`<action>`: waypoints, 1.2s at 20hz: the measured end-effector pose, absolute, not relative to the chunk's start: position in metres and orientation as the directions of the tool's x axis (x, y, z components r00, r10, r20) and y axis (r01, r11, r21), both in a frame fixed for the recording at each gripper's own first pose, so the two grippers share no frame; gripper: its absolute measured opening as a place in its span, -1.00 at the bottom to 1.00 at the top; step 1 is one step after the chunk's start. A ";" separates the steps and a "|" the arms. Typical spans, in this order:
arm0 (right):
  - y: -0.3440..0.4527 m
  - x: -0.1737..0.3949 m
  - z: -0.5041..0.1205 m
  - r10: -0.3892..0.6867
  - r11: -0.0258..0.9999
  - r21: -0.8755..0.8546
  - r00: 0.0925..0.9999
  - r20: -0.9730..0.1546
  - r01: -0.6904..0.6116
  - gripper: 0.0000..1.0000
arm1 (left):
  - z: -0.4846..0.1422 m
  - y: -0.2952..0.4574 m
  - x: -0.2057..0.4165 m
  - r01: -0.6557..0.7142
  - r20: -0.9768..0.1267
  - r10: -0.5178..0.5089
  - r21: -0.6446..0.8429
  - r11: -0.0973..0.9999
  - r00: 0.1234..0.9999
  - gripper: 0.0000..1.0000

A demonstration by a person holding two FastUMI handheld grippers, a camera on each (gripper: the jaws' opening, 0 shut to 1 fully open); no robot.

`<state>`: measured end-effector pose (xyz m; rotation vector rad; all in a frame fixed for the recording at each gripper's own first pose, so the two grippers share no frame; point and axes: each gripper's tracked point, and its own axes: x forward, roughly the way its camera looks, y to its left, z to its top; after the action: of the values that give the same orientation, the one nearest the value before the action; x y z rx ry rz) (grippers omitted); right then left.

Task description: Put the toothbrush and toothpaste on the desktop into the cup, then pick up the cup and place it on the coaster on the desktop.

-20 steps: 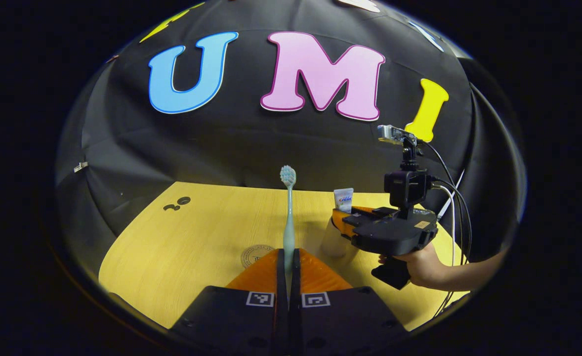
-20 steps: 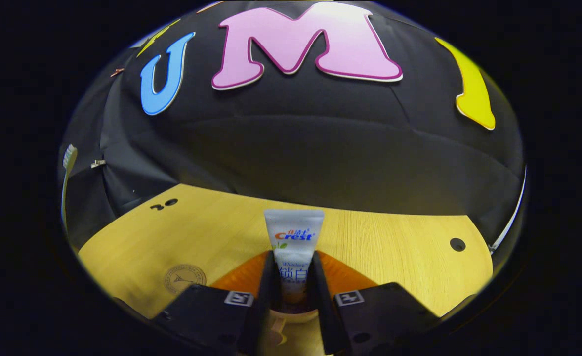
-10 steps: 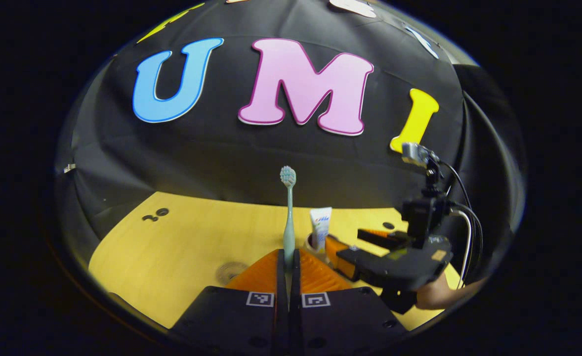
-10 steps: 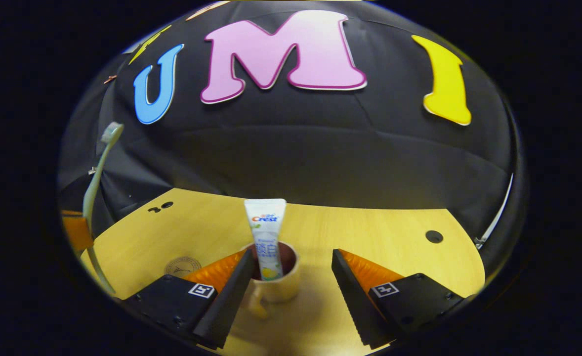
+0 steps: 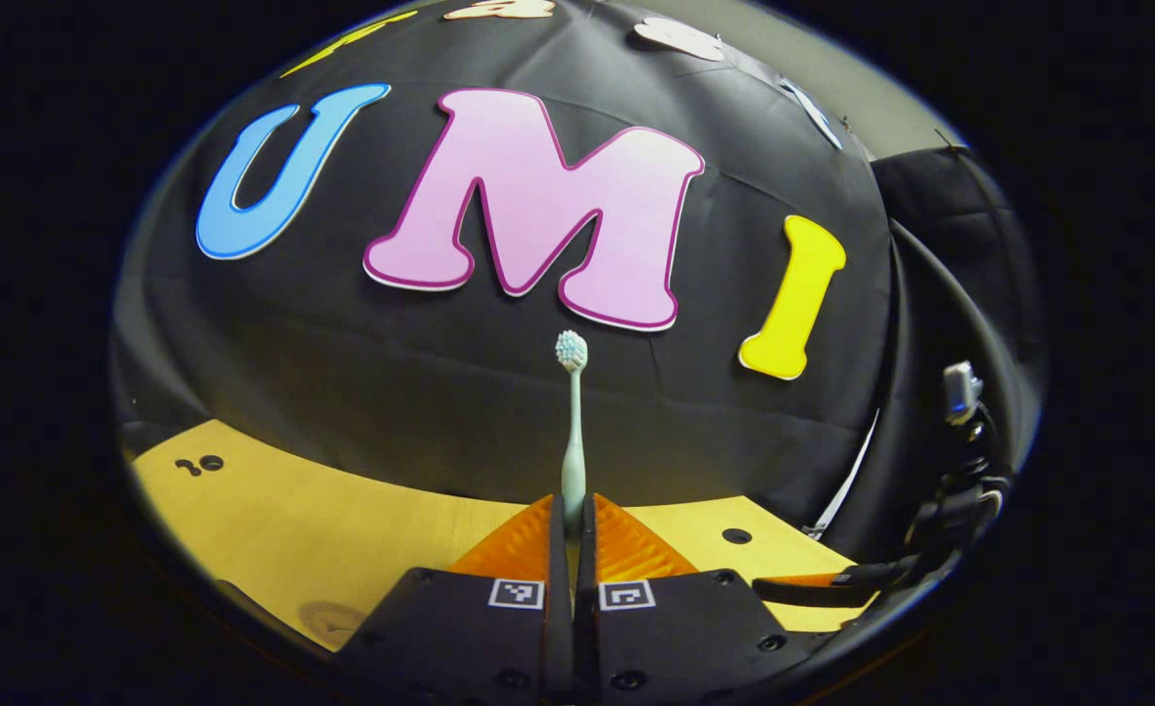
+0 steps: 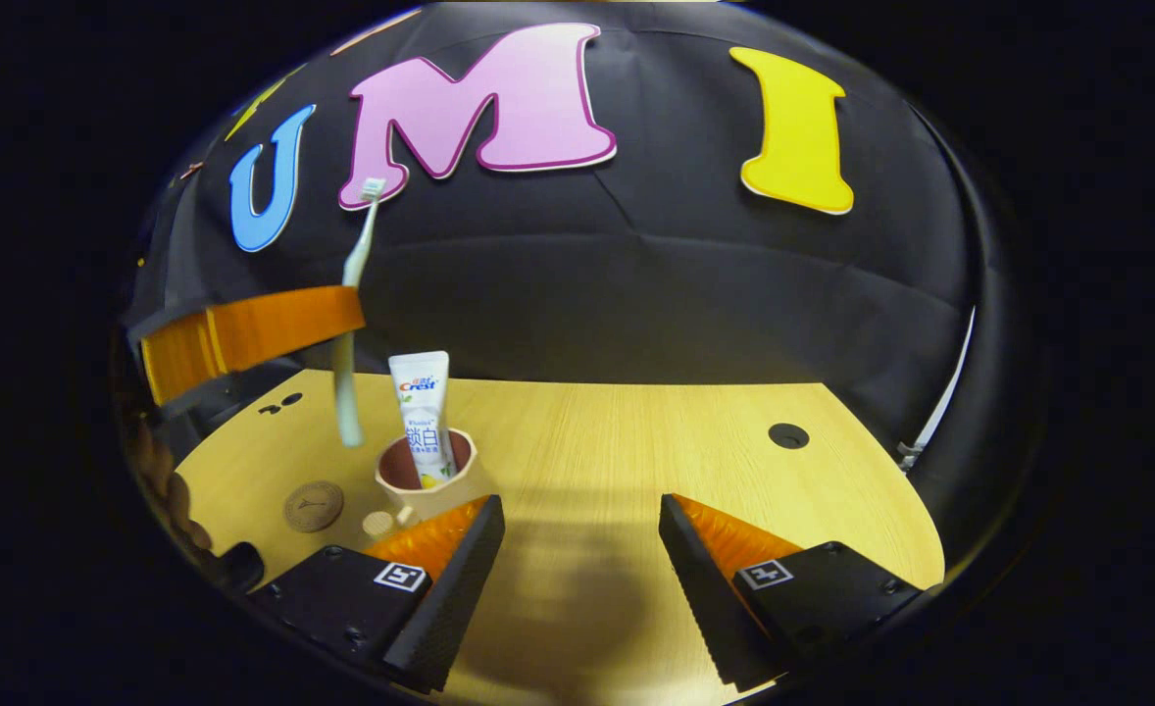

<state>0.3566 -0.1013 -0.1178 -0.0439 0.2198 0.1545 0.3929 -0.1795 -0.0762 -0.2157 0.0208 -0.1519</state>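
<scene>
Meanwhile: toothbrush held above the cup, toothpaste already inside

Now the left hand-held gripper (image 5: 572, 525) has its orange fingers pressed together on the toothbrush (image 5: 573, 422), which stands upright with the bristle head at the top. In the right gripper view that same toothbrush (image 6: 352, 314) hangs in the air, its lower end just above and to the left of the cup (image 6: 427, 479). The toothpaste (image 6: 423, 417) stands in the cup, leaning slightly, with its flat end up. The cup sits on the table (image 6: 656, 461) toward its left side, its handle pointing toward the near edge. The coaster (image 6: 314, 506), a round brown disc, lies flat on the table near the cup's left, apart from it. The right hand-held gripper (image 6: 582, 549) is spread wide with nothing between its fingers, hovering over bare table to the right of the cup. A small dark hole (image 6: 788, 435) marks the table near its far right corner.
</scene>
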 end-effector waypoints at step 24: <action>-0.086 0.359 -0.112 0.149 0.988 -0.004 0.966 -0.210 -0.153 0.94 | -0.128 -0.150 0.331 0.100 -0.026 -0.103 -0.087 0.991 0.994 0.96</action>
<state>0.3590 -0.0860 -0.1124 -0.0203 0.2105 0.1527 0.3308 -0.1503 -0.1282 -0.0855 0.0303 -0.1021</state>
